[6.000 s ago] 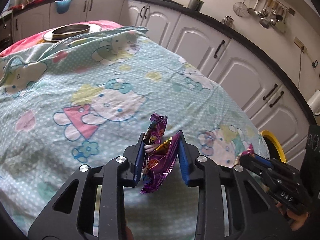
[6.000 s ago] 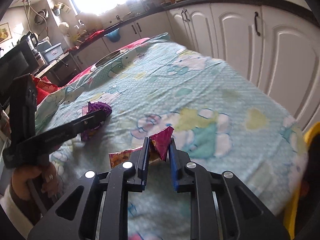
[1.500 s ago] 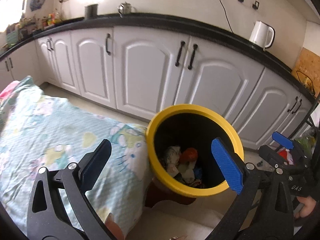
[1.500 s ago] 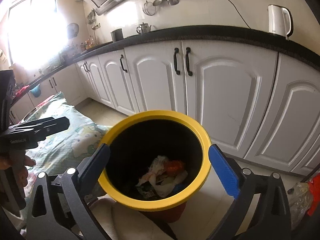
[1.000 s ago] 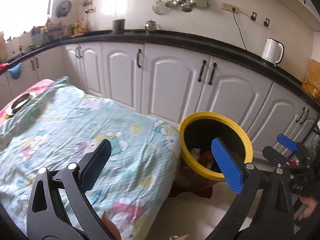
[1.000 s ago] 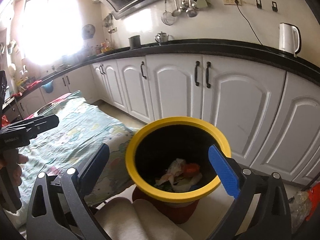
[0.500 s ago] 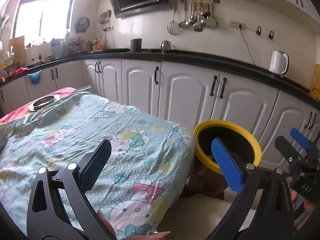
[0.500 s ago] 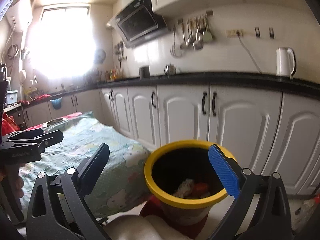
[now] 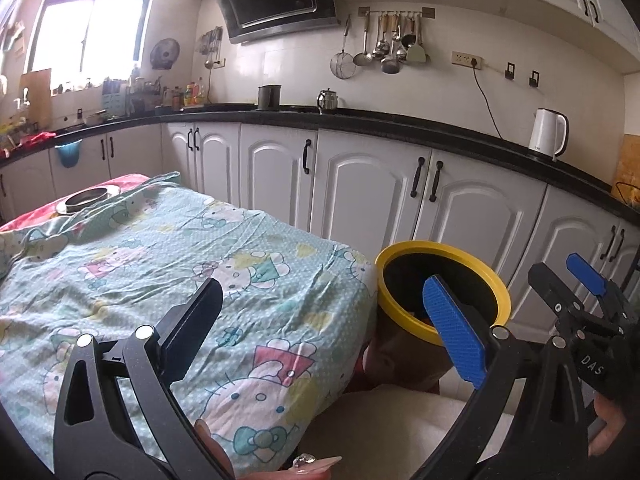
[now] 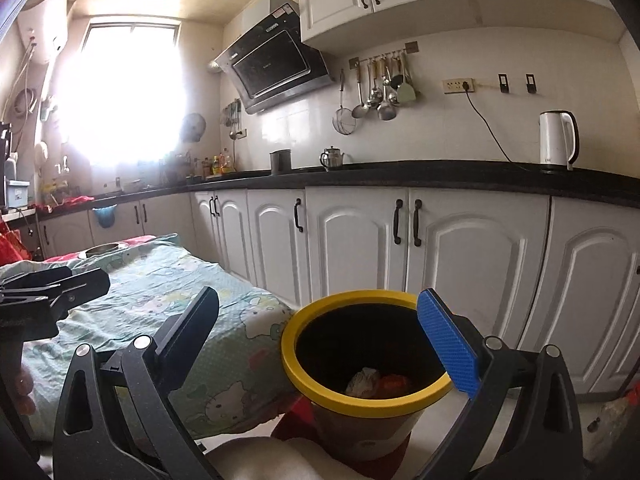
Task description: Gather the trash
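The yellow-rimmed black bin [image 9: 440, 246] stands on the floor at the table's right end. In the right wrist view its rim [image 10: 289, 344] is close, with a white crumpled wrapper [image 10: 362, 380] and an orange piece [image 10: 394, 382] lying inside. My left gripper [image 9: 324, 332] is open and empty, held over the table's corner just left of the bin. My right gripper [image 10: 318, 340] is open and empty above the bin's near side. The right gripper [image 9: 568, 278] also shows open at the far right of the left wrist view. No trash shows on the cloth.
A table under a teal cartoon-print cloth [image 9: 160, 264] fills the left side, with a metal bowl [image 9: 86, 200] at its far end. White cabinets [image 9: 360, 200] under a black counter run behind, with a kettle [image 9: 546, 132] on it. Something white and soft [image 10: 272, 460] lies low in front.
Six seconds ago each gripper was shut on a wrapper over the table; both are now open and empty. Over the last second both have lifted and drawn back from the bin.
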`<state>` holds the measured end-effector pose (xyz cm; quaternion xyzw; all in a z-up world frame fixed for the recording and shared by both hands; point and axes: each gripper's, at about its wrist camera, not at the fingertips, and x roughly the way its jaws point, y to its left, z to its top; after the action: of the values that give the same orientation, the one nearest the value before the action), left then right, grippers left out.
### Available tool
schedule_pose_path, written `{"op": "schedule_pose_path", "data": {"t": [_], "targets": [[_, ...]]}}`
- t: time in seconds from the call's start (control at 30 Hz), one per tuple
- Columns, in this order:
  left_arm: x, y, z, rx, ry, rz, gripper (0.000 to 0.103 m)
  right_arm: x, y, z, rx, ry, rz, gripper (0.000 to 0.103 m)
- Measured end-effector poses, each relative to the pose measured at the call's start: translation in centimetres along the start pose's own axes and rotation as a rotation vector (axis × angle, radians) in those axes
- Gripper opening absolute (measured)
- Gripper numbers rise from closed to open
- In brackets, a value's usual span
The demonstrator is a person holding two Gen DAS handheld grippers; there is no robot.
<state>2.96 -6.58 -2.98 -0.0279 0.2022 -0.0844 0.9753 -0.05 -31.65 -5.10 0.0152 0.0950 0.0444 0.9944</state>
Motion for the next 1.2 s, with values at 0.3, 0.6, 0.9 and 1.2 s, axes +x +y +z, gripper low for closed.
{"op": "schedule_pose_path", "data": {"t": [0.3,0.6,0.9,1.2], "targets": [[0.01,0.11,0.11,-0.002,-0.004,0.003,0.092,-0.04,0.24,-0.06,-0.005,0.001,-0.001,0.097],[-0.06,0.13,0.19,-0.001,-0.005,0.007,0.092,0.05,0.83,-0.17,-0.007,0.01,0.002,0.097],[-0.15,0.05,0.15,-0.005,-0.006,0.008,0.092,0.09,0.79,-0.23,-0.006,0.011,0.001,0.097],[-0.11,-0.07,0.2,-0.004,-0.001,0.009,0.092,0.11,0.79,-0.19,-0.005,0.012,0.001,0.097]]}}
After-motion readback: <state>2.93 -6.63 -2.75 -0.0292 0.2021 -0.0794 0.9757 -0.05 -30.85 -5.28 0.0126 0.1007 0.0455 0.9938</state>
